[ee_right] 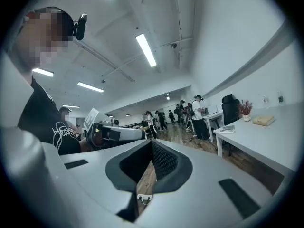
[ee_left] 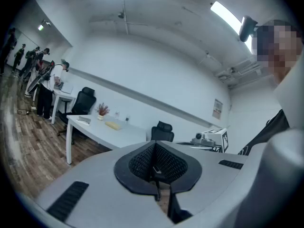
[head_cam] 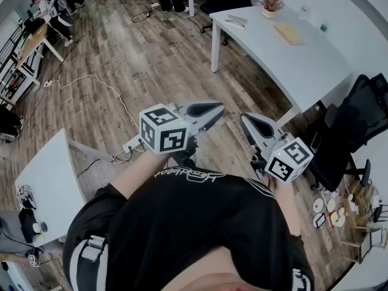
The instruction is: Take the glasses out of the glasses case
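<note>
The person stands over the wood floor [head_cam: 139, 59] in a black shirt [head_cam: 188, 223] and holds both tools close in front of the chest, well above any surface. The left gripper [head_cam: 218, 108] points forward and to the right, its marker cube [head_cam: 162, 129] just above the shirt. Its tongs are pressed together at the tips with nothing between them; the left gripper view shows only a sliver of floor through the slit lower down. The right gripper [head_cam: 244, 118] sits just beside it, tips angled toward the left one but apart from it, with its own marker cube [head_cam: 289, 158] near the person's right side. Its tongs are likewise clenched at the tips and empty. Neither the glasses nor the glasses case shows in any view. Ahead and to the right stands a long white worktop [head_cam: 303, 65] carrying a small potted plant [head_cam: 271, 3] and a pale yellow block [head_cam: 289, 33]. A black office chair [head_cam: 357, 120] stands near its close end. A white cable [head_cam: 103, 80] trails over the floor to a power strip [head_cam: 130, 144] below the left gripper.
</note>
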A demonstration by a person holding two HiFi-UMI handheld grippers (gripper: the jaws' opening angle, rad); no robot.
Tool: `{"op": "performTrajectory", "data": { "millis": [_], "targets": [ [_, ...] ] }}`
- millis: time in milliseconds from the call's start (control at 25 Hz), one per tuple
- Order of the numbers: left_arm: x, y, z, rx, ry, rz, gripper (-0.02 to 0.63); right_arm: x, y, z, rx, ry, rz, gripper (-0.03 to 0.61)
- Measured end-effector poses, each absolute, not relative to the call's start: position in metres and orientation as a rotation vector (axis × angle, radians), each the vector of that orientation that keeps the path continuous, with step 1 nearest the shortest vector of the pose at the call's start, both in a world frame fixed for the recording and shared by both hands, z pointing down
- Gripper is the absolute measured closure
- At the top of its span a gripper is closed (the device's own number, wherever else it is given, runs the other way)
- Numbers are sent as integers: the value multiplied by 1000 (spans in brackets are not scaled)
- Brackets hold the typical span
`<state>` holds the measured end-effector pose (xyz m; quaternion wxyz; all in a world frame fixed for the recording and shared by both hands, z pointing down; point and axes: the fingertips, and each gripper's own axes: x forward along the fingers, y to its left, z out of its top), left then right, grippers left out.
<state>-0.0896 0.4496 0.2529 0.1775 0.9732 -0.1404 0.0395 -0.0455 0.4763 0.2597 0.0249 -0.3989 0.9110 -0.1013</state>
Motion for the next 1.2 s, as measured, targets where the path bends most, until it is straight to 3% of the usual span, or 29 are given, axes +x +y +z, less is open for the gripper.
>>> {"op": "performTrajectory", "data": {
  "millis": [1200],
  "targets": [
    [-89, 460, 271, 2709, -413, 102, 606, -41, 489, 262, -1162, 2805, -331, 569]
  ]
}}
